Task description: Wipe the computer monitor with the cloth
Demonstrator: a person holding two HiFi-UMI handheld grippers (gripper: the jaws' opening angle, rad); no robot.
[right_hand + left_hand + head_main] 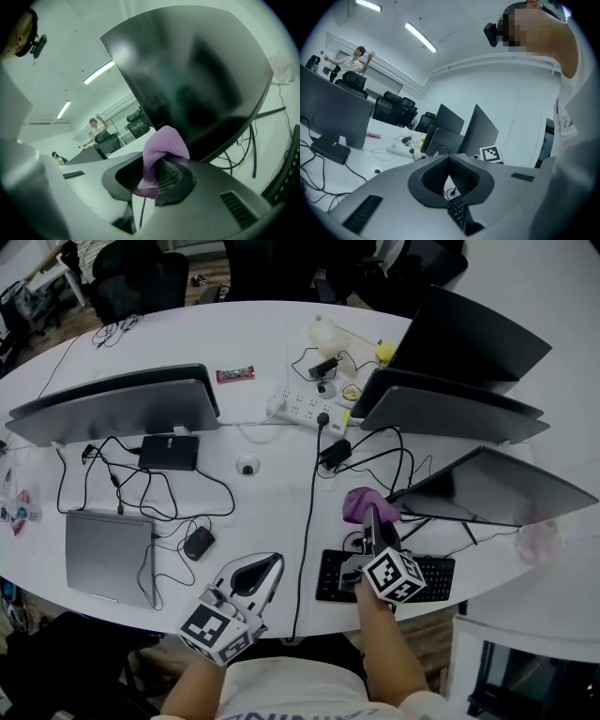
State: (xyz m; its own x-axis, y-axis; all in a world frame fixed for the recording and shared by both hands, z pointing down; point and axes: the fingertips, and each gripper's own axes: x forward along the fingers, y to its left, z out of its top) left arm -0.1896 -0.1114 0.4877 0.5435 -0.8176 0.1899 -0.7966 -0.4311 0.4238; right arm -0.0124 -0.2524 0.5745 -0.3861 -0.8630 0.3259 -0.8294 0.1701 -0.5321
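Right hand-held gripper [154, 171]: clamped on purple cloth [161, 143], bunched past the tips. Monitor [197, 65] dead ahead, just beyond the cloth; contact hard to call. Probably still the approach, so next: press flat, sweep across. Left hand-held gripper [449, 161]: closed, empty, off leftward.

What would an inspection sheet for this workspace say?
Surface: white desk, shared by several workstations.
Job's things: purple cloth in right gripper, near the monitor lower edge; contact unclear.
Clutter: laptop, keyboard, mouse, power strip, snack bar, other monitors.
Grippers: left gripper shut, empty; right gripper shut on cloth.
Cables: black cables trail loosely over the desk.
Surroundings: chairs; a person standing far off.
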